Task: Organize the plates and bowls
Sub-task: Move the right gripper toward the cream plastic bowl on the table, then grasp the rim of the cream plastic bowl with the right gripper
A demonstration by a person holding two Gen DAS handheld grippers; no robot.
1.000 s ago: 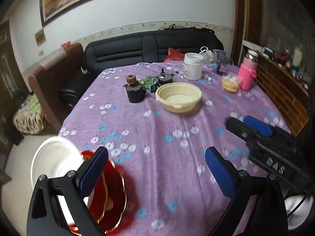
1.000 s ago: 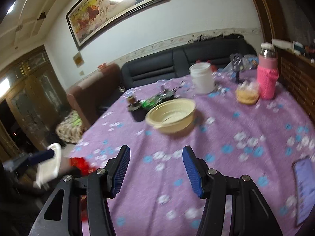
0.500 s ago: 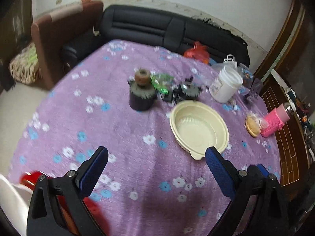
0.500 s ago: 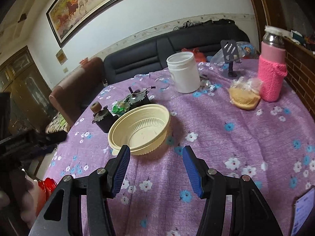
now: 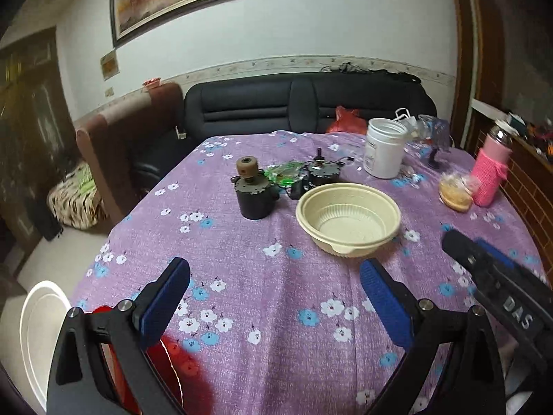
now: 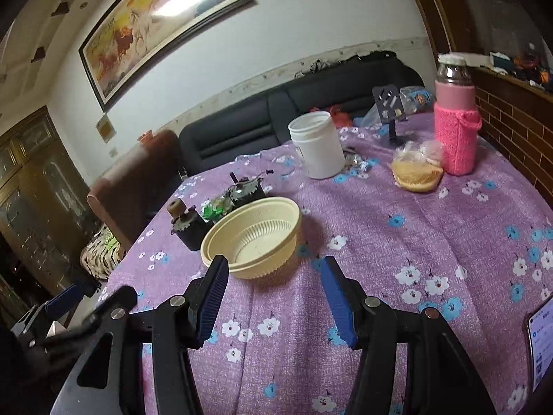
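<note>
A cream plastic bowl stands upright on the purple flowered tablecloth, in the middle; it also shows in the right wrist view. A red plate lies at the near left table edge, under my left gripper, with a white plate beside it further left. My left gripper is open and empty, above the cloth in front of the bowl. My right gripper is open and empty, just short of the bowl; it shows at the right of the left wrist view.
Behind the bowl stand a dark motor-like part, a second one, green wrappers, a white jar, a bagged bun and a pink-sleeved bottle. A phone lies near the right edge. Sofa behind.
The left gripper swung from a raised, downward-tilted view back low over the near table edge; the red and white plates are in view again. The right gripper moved closer to the cream bowl.
</note>
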